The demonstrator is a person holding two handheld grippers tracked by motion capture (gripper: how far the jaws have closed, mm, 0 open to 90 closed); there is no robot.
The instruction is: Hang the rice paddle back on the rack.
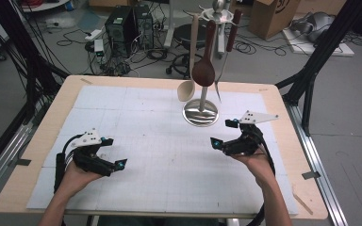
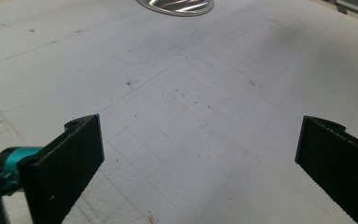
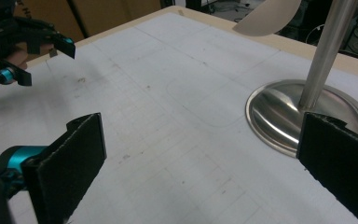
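Left gripper (image 1: 109,153): lower left of the high view, low over the mat; jaws wide apart, nothing between them.
Right gripper (image 1: 223,133): right of centre in the high view, jaws spread wide and bare, aimed toward the stand; in its own view the stand base sits just past the right jaw.
White gridded mat (image 1: 136,141): covers most of the wooden table (image 1: 66,94); bare foam between the two grippers.
Stand base (image 1: 201,113): round polished steel disc, upper centre of the high view, just beyond the right gripper; also at the right in the right gripper view (image 3: 279,112) and at the top edge of the left gripper view (image 2: 177,4).
Stand post (image 3: 324,51): upright steel rod rising from the base to a hook ring at top.
Pale spoon (image 1: 186,89): hangs at left of the post, bowl near the base, apart from the mat.
Dark wooden spoon (image 1: 203,70): hangs in front of the post, bowl down.
Fork (image 1: 219,77): dark handle, metal tines down, right of the post.
Handling, judged: utensils light, stiff, free to swing on hooks; smooth handles likely slippery. Best hold: mid-handle, across the flat, then lift off the hook. Stand top-heavy, may tip if bumped.
Beyond the table: computer towers (image 1: 127,23), cables, cardboard box (image 1: 273,14).
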